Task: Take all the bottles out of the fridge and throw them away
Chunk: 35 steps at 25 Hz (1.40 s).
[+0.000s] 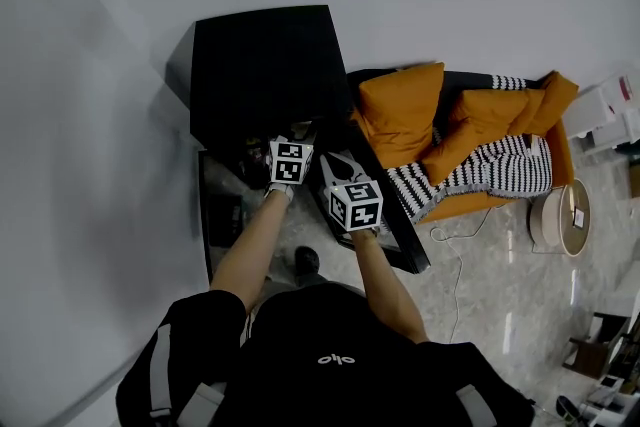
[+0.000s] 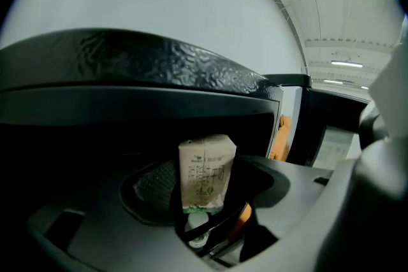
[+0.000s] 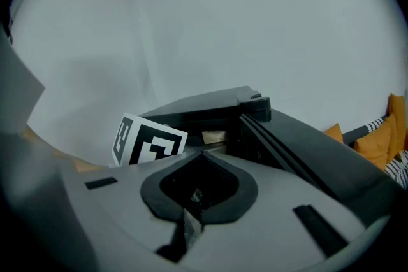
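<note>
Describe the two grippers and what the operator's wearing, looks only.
The left gripper and right gripper match: matte grey bodies, each with a black teardrop recess around dark tongs. White cubes with black square markers ride on them: left cube, right cube. No cables visible. The person wears a black short-sleeved top with pale grey shoulder strips and a small white logo.

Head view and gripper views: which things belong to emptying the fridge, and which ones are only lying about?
Job: fridge; its open door; carton inside, between the jaws of the open left gripper; shut right gripper.
Lying about: orange cushions; striped blanket; round stool; floor cable.
</note>
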{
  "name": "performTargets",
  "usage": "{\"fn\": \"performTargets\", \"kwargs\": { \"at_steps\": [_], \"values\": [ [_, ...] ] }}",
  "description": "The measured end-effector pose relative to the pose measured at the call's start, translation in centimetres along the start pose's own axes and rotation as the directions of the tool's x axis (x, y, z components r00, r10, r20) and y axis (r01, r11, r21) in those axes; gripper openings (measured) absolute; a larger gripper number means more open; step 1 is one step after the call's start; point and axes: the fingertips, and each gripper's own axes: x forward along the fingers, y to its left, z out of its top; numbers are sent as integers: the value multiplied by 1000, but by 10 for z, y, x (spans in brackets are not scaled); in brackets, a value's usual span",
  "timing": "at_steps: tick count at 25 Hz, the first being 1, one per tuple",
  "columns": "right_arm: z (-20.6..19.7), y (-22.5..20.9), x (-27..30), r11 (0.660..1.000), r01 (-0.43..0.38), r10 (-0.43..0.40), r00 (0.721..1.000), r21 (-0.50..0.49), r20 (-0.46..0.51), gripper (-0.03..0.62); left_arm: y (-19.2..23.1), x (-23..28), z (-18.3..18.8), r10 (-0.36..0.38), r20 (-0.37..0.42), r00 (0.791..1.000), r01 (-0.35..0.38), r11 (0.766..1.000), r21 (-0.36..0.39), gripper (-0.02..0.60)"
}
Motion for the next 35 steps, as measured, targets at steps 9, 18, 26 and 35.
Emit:
{"fn": "performTargets", "kwargs": {
  "at_steps": [9, 18, 26, 35],
  "values": [
    [-5, -3, 3, 998, 11, -13, 1000, -54, -25, 9, 2, 9, 7, 10, 18, 1000, -10, 1000, 7, 278],
    [-9, -2, 2, 997, -3, 2, 1000, -75, -26, 9, 4, 10, 6, 14, 11, 1000, -14, 1000, 7, 272],
    [-9, -2, 2, 997, -8, 6, 1000, -74, -25, 9, 4, 8, 6, 9, 1, 1000, -9, 1000, -1, 268],
    [-8, -1, 1, 997, -14, 12, 1000, -74, -26, 9, 3, 9, 3, 10, -16, 1000, -10, 1000, 7, 267]
  ]
}}
